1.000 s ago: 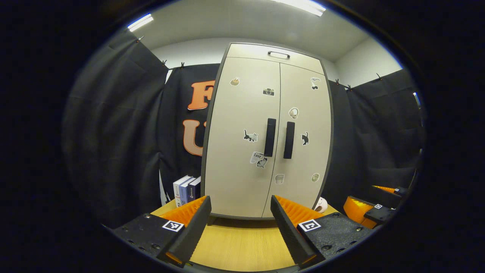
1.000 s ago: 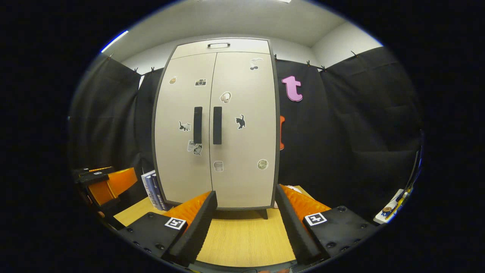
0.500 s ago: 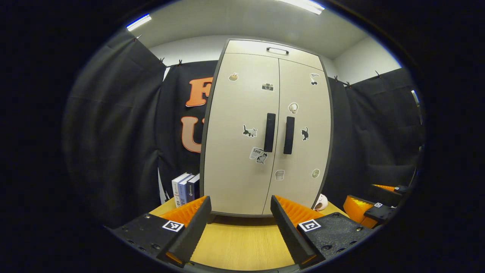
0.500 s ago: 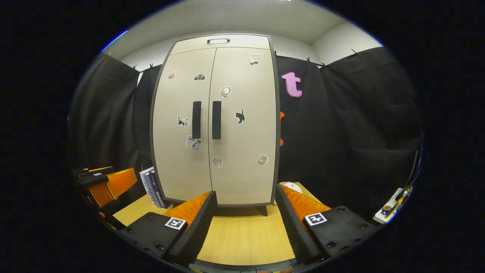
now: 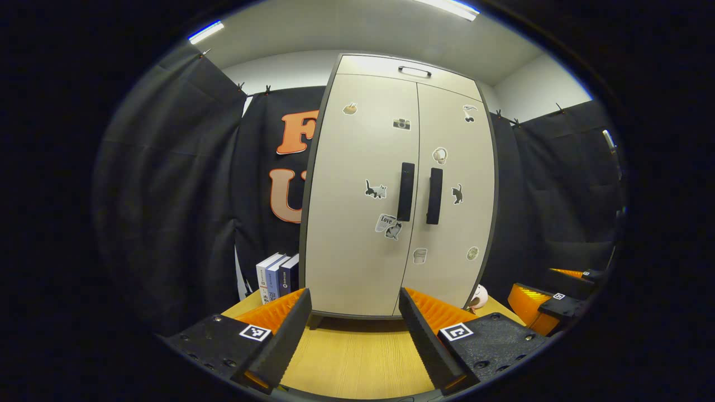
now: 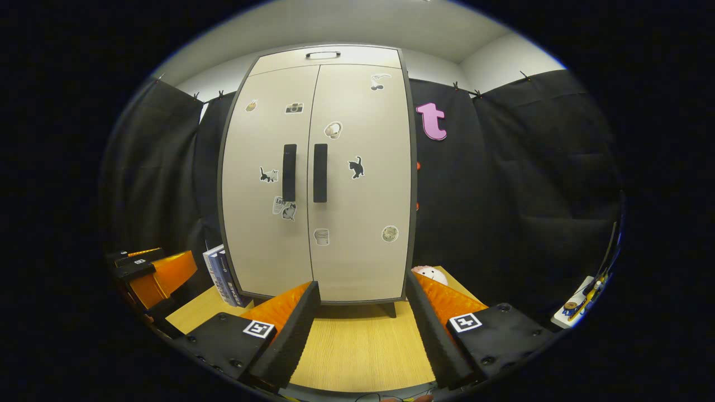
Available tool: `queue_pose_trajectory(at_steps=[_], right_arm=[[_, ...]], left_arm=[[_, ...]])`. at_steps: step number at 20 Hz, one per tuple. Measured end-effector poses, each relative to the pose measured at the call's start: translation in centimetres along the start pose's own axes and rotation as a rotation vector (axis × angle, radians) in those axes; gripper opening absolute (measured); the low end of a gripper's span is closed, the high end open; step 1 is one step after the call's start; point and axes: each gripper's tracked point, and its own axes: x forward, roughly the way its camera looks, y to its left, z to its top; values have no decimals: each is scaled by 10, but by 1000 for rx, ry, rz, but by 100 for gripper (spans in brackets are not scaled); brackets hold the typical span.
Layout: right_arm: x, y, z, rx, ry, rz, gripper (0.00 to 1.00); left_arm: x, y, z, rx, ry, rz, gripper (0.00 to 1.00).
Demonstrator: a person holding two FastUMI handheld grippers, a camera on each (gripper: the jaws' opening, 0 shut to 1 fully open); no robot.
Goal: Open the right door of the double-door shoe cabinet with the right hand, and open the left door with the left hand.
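Both your jaws stand spread and empty, the left gripper (image 5: 353, 335) and right gripper (image 6: 363, 329) low over the counter's (image 6: 357, 352) near edge, well short of the shoe cabinet (image 6: 357, 257) at its back edge. Both doors are shut. They look like stiff, light hinged panels, so clamp the right handle (image 6: 320, 173) and left handle (image 5: 405, 191) mid-length and pull in an arc; the smooth bars may slip.

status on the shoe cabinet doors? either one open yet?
Done: nothing. Both doors of the shoe cabinet sit closed and flush.
In hand: only the approach. The right gripper and the left gripper are both open and empty over the wooden tabletop, short of the cabinet.
Left: right gripper takes the right handle and pulls, then left gripper does the same on the left handle.
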Motion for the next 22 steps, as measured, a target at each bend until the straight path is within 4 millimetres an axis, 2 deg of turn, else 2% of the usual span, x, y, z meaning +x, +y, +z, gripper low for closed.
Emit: queue_pose_trajectory(at_steps=[11,17,22], right_arm=[[56,26,43,-5,-23,14,98],[97,49,76,25,-34,54,98],[134,56,103,-14,-72,48,98]], left_arm=[[10,12,-8,24,19,-2,95],[15,18,-13,14,28,0,95],[21,35,-18,18,39,32,95]])
